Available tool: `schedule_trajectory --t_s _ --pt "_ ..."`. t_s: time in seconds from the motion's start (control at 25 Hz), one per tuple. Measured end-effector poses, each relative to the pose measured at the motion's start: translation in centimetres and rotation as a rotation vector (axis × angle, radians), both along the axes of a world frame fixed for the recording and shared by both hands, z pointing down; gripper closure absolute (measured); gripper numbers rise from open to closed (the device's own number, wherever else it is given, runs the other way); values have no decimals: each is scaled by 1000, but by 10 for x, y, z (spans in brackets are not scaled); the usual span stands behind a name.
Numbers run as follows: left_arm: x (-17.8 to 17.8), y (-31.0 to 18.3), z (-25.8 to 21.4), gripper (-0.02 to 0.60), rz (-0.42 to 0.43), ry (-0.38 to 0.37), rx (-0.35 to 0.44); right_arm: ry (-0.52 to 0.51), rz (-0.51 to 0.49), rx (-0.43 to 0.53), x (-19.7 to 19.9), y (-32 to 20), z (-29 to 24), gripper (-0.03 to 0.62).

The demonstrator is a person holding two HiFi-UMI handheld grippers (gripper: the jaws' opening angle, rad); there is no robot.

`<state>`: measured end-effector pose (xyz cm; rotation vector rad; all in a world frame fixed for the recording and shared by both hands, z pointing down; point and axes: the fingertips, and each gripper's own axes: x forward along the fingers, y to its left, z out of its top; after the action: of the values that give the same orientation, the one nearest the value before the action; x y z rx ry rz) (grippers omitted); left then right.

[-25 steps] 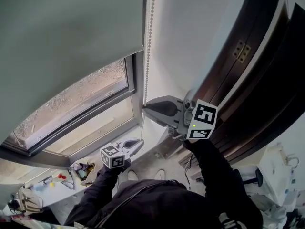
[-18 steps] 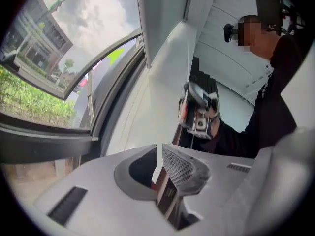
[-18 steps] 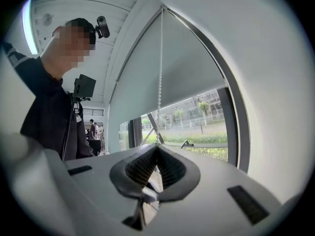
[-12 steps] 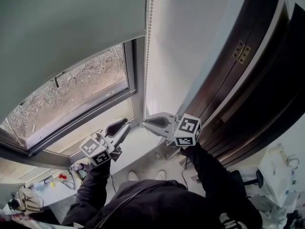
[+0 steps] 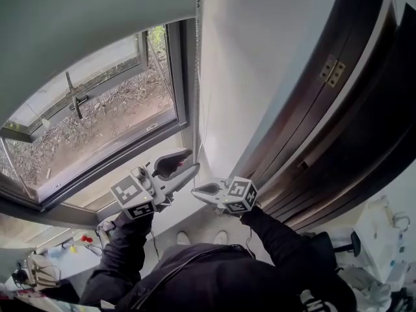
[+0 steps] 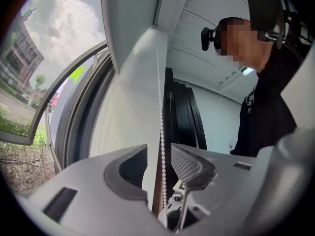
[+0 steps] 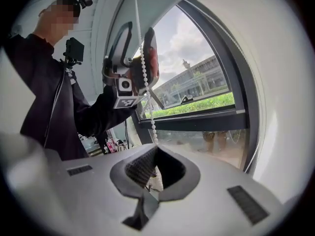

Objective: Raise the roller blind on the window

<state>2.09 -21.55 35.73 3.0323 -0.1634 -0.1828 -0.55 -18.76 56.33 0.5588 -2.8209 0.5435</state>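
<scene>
The grey roller blind (image 5: 97, 25) covers the upper part of the window, and its bottom edge sits high above the glass. Its white bead chain (image 5: 198, 83) hangs down the window's right side. My left gripper (image 5: 192, 160) is at the chain with its jaws opening. In the left gripper view the chain (image 6: 162, 132) runs free between the pads of that gripper (image 6: 158, 151). Just below, my right gripper (image 5: 195, 190) is shut on the chain. In the right gripper view the beads (image 7: 144, 73) run into its closed jaws (image 7: 155, 149), and the left gripper (image 7: 140, 48) shows above.
A white reveal wall (image 5: 260, 57) stands right of the chain. Beyond it are dark wooden panels with a brass hinge (image 5: 331, 70). The dark window frame (image 5: 179, 83) and pale sill (image 5: 130, 168) lie to the left. Small clutter (image 5: 39, 272) lies far below.
The blind's bottom edge has risen and more glass shows. My right gripper has pulled down with the chain. My left gripper has come up to the chain and its jaws have spread.
</scene>
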Motion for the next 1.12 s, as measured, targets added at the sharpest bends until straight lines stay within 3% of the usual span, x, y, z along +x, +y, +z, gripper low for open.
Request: schedule_trajectory --t_s 0.24,0.36,0.68,0.8,1.12 --pt "9 6 -19 442 46 14 27 5 4 -12 -2 2 0 586" --pt "8 6 -23 515 50 8 32 -8 7 -20 5 2 5 586" --pt "10 3 -23 517 49 -9 32 -3 7 -21 4 6 3 586" --pt "12 6 -22 569 63 -21 23 -10 -6 -26 3 8 8 586" --pt "3 6 -21 574 57 27 -38 -6 -45 25 8 16 -3 564"
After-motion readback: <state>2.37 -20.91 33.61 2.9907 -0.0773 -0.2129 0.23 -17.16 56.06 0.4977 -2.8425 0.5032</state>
